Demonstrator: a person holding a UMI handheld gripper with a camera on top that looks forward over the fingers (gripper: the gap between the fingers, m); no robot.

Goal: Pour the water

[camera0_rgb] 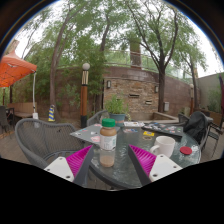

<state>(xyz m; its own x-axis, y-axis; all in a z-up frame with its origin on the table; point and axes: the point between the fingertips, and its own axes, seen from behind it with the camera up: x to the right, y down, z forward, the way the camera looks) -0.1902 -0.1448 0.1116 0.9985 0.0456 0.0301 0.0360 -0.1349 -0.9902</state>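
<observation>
Approach step, judged: gripper [112, 160] open, magenta pads [78, 160] spread wide, nothing held. Green-capped bottle [108, 142] upright at lower centre of frame on the glass table [140, 140], just ahead of and between the fingers, with a gap on each side; white cup [164, 146] to its right. Next move probably: advance, centre on bottle body, close firmly, then lift and tilt over the cup.

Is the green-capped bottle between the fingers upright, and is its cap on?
Upright, cap on: the bottle stands on the glass table, green cap on top. The gripper is open, bottle between its fingers with gaps either side.
</observation>
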